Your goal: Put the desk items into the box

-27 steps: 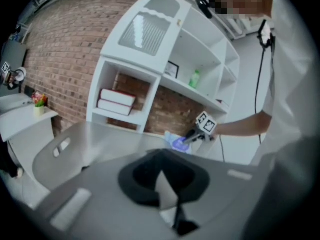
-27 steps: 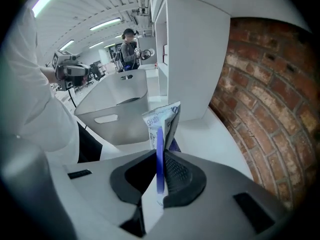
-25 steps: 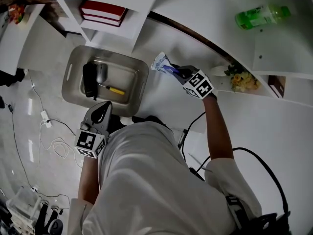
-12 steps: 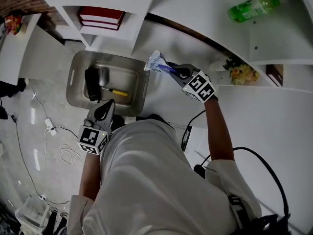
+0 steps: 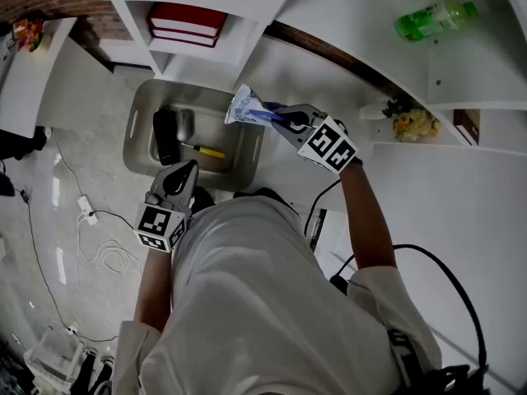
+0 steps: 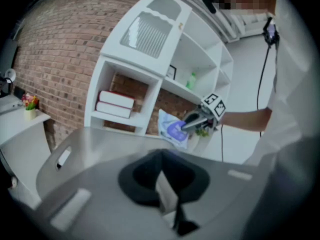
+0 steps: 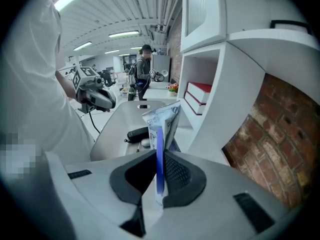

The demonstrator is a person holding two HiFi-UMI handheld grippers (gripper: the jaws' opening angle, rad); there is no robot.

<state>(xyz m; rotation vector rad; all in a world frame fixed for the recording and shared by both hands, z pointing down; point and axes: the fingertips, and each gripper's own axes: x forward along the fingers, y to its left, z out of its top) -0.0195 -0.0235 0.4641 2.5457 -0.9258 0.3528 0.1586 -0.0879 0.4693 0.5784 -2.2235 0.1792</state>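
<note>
R arm is stretched out from the shoulder, forearm straight, wrist tipped down. R gripper [image 5: 276,115] is clamped on a thin blue-and-white packet [image 5: 244,105], which stands edge-on between the pads and is held in the air over the right rim of the box [image 5: 132,134]. L arm is bent close to the body. L gripper [image 5: 186,169] sits at the box's near edge, pointing slightly down, with its jaws together and nothing between them. In the box lie a black item [image 5: 165,134] and a yellow-handled tool [image 5: 210,151], close together. Packet isn't in the box yet.
</note>
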